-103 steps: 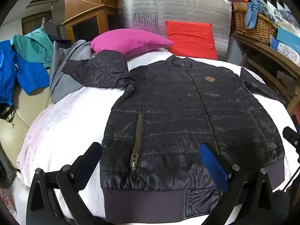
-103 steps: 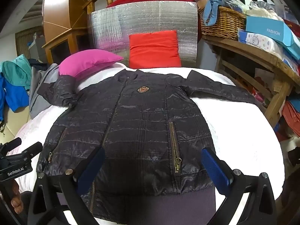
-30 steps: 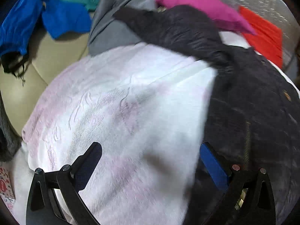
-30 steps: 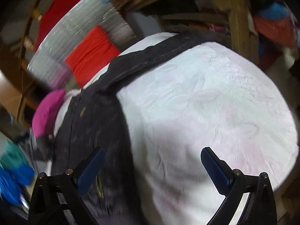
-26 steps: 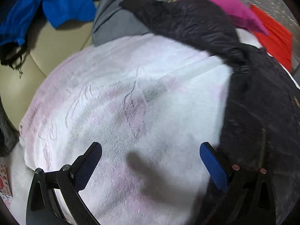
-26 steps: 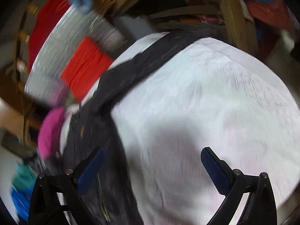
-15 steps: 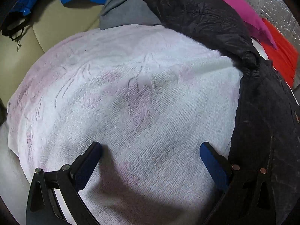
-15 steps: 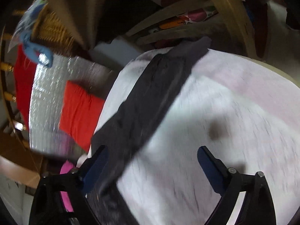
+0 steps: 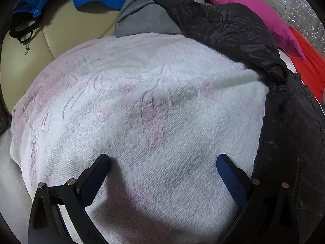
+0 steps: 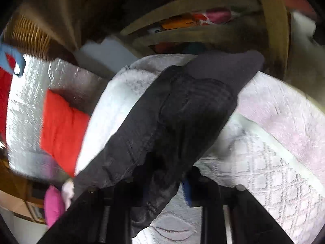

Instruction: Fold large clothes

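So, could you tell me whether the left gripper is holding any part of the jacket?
No, the left gripper stands open over bare white towel, with the black jacket beside it.

No writing to read here.
We find no legible text, label, brand, number or sign on anything in either wrist view; the right wrist view is also blurred.

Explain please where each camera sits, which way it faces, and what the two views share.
Left wrist: on the left gripper, tilted down at the white towel; both open fingers show.
Right wrist: on the right gripper, tilted down along the jacket sleeve, with jaws closing on it.
Shared: the black jacket, white towel, red cushion.
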Demonstrator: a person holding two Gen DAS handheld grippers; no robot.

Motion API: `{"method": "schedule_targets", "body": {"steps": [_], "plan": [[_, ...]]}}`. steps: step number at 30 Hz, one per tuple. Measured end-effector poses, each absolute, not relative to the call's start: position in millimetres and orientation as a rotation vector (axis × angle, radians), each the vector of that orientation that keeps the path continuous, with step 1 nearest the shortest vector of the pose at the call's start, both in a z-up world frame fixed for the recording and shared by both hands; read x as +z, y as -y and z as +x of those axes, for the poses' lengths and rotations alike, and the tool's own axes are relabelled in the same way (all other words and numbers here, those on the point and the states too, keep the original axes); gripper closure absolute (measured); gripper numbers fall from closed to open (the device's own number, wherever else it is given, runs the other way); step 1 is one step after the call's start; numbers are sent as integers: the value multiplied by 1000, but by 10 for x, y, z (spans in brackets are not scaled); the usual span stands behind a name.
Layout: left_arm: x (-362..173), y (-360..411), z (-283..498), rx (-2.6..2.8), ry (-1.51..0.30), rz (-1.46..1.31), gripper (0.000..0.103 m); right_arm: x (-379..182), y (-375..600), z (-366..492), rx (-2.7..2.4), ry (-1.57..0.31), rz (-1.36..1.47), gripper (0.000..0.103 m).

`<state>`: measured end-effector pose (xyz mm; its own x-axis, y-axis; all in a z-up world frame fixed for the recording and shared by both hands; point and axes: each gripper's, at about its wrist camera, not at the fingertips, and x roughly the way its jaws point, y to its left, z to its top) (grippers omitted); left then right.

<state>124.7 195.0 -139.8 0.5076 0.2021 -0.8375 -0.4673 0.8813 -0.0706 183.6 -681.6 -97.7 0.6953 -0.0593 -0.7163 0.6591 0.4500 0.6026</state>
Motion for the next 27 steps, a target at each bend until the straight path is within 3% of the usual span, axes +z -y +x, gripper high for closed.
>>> {"method": "schedule_targets", "body": {"steps": [7,10,14,15,17,18,19,23,27], "plan": [[-1398,-1950,1246,411,-952,-306,0,358,5800,2293,-322,-567,639,90],[-1397,-1947,1244,411,-951,-305,0,923,4869,2529,-164,-505,473,90],[-1390,-1950,1228,407,-948,-305,0,1069,3544,2628,51,-504,321,90],[-1389,-1954,1225,406,-947,-306,0,992,3273,2657,93,-529,293,85],[-1389,-1958,1221,402,-947,-306,0,645,2718,2765,169,-638,246,48],[-1388,-1960,1217,399,-947,-305,0,456,2535,2786,183,-681,236,12],[-1388,-1965,1222,397,-947,-305,0,223,2363,2781,195,-727,227,8],[-1389,-1964,1220,395,-947,-303,0,-481,2197,2544,183,-876,311,9],[-1390,-1964,1224,398,-947,-302,0,-676,2536,2220,169,-864,402,9]]}}
